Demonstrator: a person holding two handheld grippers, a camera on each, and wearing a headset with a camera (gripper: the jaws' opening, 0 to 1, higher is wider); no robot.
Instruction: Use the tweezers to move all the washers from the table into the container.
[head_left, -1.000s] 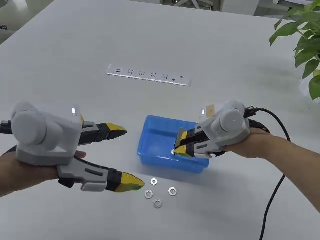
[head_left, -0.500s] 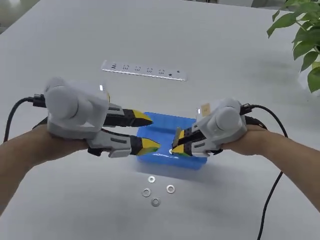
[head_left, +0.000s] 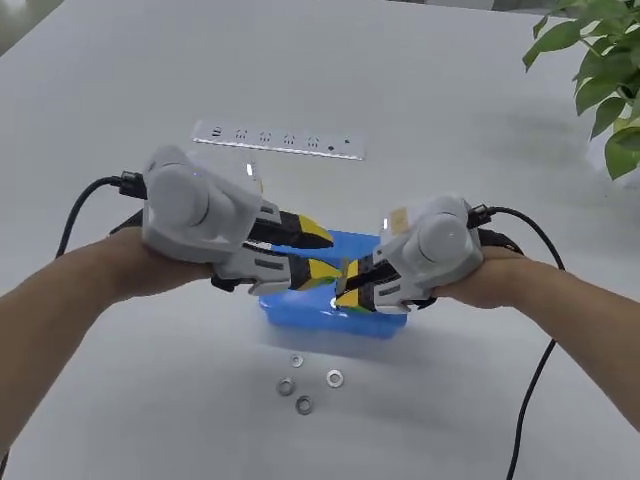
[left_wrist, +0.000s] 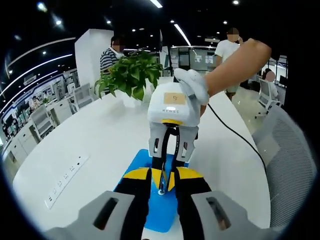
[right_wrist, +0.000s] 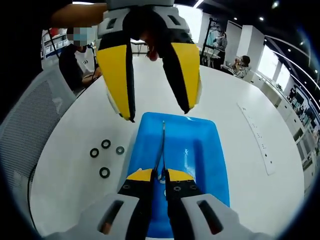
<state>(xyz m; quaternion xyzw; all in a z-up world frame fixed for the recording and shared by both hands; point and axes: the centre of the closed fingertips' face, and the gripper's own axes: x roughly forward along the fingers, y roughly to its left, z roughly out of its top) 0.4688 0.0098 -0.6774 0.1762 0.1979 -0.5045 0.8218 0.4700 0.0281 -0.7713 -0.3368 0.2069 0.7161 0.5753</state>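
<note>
right gripper (right_wrist: 159, 176) clamped on tweezers (right_wrist: 162, 145); tips over blue container (right_wrist: 200, 150) | left gripper (right_wrist: 158, 115) jaws spread, facing tweezers; likely to regrip | four washers (head_left: 334, 378) on worktop (head_left: 450, 120), lower centre

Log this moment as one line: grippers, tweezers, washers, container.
right gripper: shut on tweezers over blue container | left gripper: open, facing it | washers: four on table beside blue container
</note>
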